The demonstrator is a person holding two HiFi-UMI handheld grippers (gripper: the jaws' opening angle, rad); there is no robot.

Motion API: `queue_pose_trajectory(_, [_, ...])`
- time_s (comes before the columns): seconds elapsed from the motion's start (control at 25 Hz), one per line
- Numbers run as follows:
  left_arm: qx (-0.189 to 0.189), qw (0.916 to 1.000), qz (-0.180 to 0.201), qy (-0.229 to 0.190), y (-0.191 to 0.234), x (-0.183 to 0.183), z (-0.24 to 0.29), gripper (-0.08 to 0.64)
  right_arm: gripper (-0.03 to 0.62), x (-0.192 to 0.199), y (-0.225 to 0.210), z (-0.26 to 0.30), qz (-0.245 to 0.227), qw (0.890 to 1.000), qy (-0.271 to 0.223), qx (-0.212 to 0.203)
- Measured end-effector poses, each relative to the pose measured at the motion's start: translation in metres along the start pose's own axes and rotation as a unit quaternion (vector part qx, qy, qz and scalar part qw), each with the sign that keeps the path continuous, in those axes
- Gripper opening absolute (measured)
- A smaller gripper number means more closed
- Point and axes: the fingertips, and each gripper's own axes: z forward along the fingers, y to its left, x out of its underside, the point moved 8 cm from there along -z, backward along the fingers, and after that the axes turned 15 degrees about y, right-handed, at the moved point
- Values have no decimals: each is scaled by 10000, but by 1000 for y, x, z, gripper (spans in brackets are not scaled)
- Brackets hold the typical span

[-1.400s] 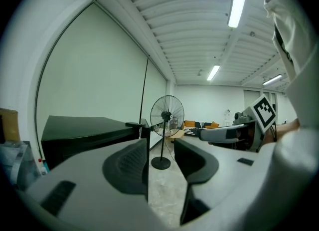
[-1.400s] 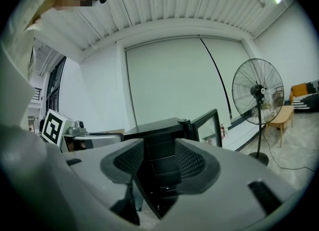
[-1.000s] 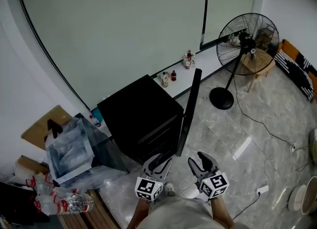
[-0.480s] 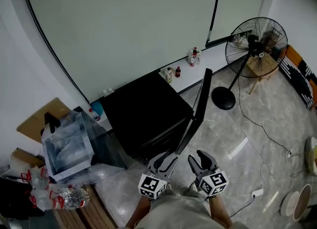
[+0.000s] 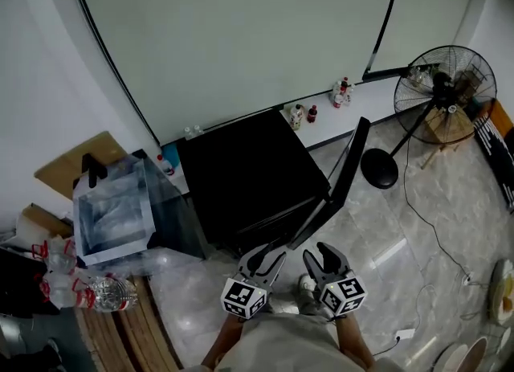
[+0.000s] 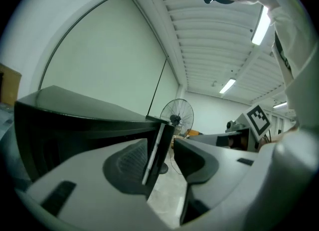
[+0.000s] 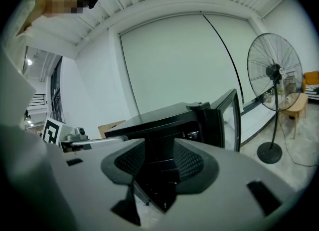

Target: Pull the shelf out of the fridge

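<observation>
You've moved closer: the fridge (image 5: 249, 177), door (image 5: 344, 173) open, now sits just ahead of your left gripper (image 5: 269, 255) and right gripper (image 5: 320, 255). Both pairs of fingers stand apart, empty. The shelf (image 7: 162, 164) is inside, not yet pulled.

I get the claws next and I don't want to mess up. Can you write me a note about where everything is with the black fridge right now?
Left claw: open and empty, held just short of the fridge, touching nothing.
Right claw: open and empty, beside the left one, pointing into the fridge's dark inside.
Things: the fridge stands on the floor, and its door hangs open on the right side. The shelf would be inside, but it is too dark there to make it out.
Done: the door is open.
Left to do: reach in, grip the shelf and pull it out.
</observation>
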Motion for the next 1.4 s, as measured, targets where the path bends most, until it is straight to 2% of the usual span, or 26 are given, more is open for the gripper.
queue_pose_trajectory(0.16, [-437,9988,-211,-27,4,5,7,172,178,-4,-15,14,-339,9988,229,-271])
queue_pose_trajectory(0.44, [-1210,9907,-600,-182,-5,9,19,172,178,-9,-49,26,-566,9932,521,-878])
queue_pose_trajectory(0.72, [-2026,9745,-917,-289,-16,19,26,172,176,-6,-68,43,-740,9812,809,-1588])
queue_pose_trajectory(0.92, [-2553,9620,-939,-231,-19,29,28,172,175,7,-74,57,-846,9715,1033,-1960])
queue_pose_trajectory(1.16, [-2929,9499,-1074,-214,-16,42,30,172,175,16,-71,72,-748,9640,1179,-2264])
queue_pose_trajectory(1.4, [-2895,9492,-1209,-262,-4,55,32,172,175,24,-69,86,-488,9670,1208,-2189])
